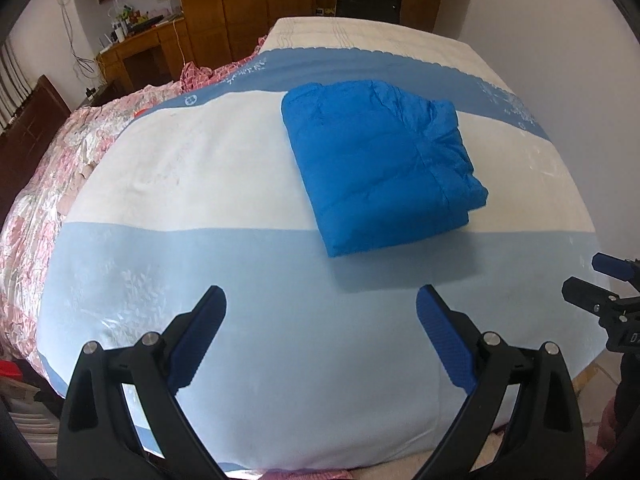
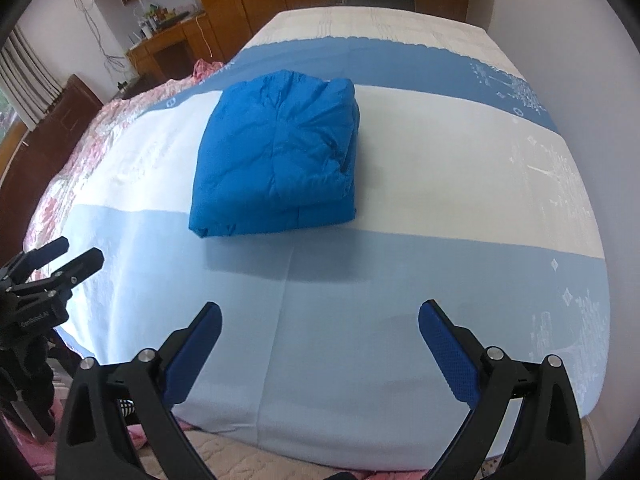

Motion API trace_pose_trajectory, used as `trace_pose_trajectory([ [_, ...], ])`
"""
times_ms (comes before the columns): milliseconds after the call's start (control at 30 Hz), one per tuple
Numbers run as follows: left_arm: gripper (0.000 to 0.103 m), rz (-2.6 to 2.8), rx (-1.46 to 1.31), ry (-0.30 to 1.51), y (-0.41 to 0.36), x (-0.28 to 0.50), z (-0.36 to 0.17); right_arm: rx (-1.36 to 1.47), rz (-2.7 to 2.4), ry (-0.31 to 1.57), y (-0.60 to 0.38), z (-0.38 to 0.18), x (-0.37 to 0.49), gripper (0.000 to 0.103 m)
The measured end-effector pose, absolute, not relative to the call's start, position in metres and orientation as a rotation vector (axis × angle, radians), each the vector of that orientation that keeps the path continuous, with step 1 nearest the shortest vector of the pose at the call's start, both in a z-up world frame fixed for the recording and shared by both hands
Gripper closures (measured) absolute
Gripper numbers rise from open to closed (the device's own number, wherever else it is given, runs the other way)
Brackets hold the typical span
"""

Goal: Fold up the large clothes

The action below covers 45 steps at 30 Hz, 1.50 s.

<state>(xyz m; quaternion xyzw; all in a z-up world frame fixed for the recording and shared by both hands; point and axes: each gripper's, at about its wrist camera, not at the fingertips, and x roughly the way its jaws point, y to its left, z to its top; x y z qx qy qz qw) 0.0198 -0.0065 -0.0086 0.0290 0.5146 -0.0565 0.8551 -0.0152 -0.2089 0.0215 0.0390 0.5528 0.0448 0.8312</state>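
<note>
A bright blue padded garment [image 1: 380, 164] lies folded into a thick rectangle on the bed's blue and white sheet [image 1: 200, 184]; it also shows in the right wrist view [image 2: 276, 160]. My left gripper [image 1: 322, 300] is open and empty, held above the light blue band near the bed's front edge, well short of the garment. My right gripper [image 2: 320, 314] is open and empty too, equally far back. Each gripper shows at the edge of the other's view: the right one [image 1: 592, 280] and the left one [image 2: 76, 252].
A pink floral quilt [image 1: 52, 184] is bunched along the bed's left side. A wooden desk [image 1: 140, 52] with clutter and wardrobes stand behind on the left. A white wall [image 2: 580, 80] runs along the bed's right side.
</note>
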Motion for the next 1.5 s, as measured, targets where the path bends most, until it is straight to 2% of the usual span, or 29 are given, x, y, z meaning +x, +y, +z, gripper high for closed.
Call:
trace_pose_trajectory([
  [1500, 0.008, -0.151, 0.079, 1.099, -0.007, 0.000, -0.011, 0.081, 0.095, 1.199, -0.213, 0.016, -0.027, 0.004],
])
